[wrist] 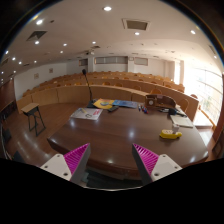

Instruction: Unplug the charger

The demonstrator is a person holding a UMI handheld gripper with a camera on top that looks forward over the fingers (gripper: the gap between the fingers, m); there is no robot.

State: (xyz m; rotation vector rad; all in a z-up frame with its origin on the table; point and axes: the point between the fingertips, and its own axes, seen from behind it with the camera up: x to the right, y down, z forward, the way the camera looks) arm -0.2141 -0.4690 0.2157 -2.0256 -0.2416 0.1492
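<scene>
Gripper view: we see our gripper point(110, 160) with its fingers spread apart, gripping nothing, above a dark wooden table point(110, 132). Well beyond them lie a yellow object point(170, 134), papers point(86, 114) and a dark box point(158, 102). We cannot pick out the charger.

No text, label, brand or number can be read anywhere. The papers point(86, 114) on the table point(115, 135), beyond the left finger, may carry print, but it is too small to make out. The yellow thing point(170, 134) on the table toward the right shows no legible mark either.
</scene>
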